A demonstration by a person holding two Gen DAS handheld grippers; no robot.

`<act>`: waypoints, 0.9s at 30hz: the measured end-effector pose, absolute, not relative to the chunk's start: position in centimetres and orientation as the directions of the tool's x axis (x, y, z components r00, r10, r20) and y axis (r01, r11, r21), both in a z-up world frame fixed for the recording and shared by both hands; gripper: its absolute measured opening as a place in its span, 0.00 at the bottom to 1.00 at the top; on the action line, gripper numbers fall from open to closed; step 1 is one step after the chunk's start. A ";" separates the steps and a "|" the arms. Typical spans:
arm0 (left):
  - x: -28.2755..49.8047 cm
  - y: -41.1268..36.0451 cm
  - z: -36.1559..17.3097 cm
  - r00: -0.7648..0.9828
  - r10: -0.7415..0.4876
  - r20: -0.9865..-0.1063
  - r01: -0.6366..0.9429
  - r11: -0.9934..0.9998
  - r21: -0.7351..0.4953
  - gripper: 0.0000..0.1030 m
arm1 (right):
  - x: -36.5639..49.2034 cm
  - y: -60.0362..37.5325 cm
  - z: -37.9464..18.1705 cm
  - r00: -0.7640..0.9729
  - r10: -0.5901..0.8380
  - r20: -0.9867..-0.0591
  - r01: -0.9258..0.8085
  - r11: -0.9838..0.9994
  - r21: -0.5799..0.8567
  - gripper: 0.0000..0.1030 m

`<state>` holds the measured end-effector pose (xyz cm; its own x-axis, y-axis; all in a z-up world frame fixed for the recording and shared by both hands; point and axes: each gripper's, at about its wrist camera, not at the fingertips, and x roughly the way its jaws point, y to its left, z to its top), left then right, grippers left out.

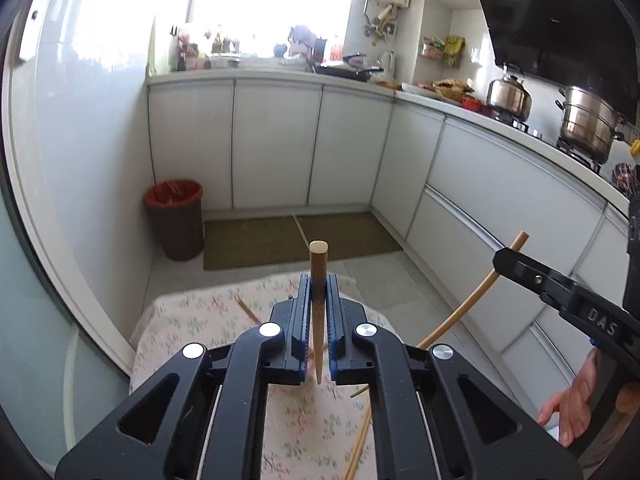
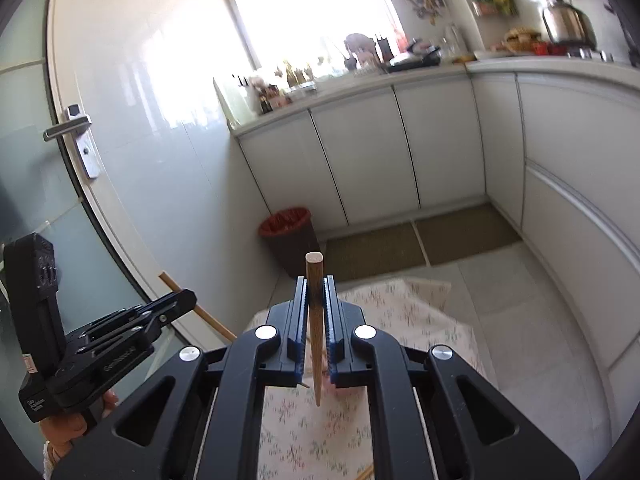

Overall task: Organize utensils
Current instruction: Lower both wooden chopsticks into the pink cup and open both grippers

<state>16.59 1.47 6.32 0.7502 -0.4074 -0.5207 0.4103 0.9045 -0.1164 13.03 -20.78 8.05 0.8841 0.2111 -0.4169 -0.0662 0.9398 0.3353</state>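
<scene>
Slippage was the likely risk, since the left gripper (image 1: 319, 320) and right gripper (image 2: 316, 320) each pinched one tapered brown wooden chopstick (image 1: 318, 304) (image 2: 314, 320) between blue fingers (image 1: 301, 320), above the floral-clothed tabletop (image 1: 188, 320) where loose chopsticks (image 1: 360, 440) lay.

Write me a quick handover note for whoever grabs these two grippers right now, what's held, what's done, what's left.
Left gripper: shut on one chopstick, thick end forward.
Right gripper: shut on a second chopstick, same way round.
Both are held above the floral cloth.
Loose chopsticks lie on the cloth.
Done: two picked up.
Left: place the held pair, collect the rest. No holder is in view.
</scene>
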 end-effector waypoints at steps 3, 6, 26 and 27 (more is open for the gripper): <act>18.6 0.7 6.7 0.776 -0.373 -0.509 0.389 0.918 -0.079 0.06 | 14.3 -19.9 9.3 0.903 0.206 -0.376 -0.087 0.947 0.310 0.08; 21.2 -0.1 5.2 0.781 -0.340 -0.524 0.365 0.929 -0.058 0.06 | 15.7 -18.8 9.5 0.913 0.200 -0.356 -0.096 0.952 0.289 0.08; 22.8 8.5 -0.2 0.824 -0.362 -0.436 0.237 0.919 -0.314 0.53 | 24.8 -14.6 -1.4 0.872 0.163 -0.461 -0.073 0.976 0.207 0.08; 22.8 8.6 -0.6 0.820 -0.360 -0.445 0.231 0.919 -0.318 0.53 | 25.1 -14.3 -2.0 0.866 0.164 -0.471 -0.075 0.977 0.202 0.09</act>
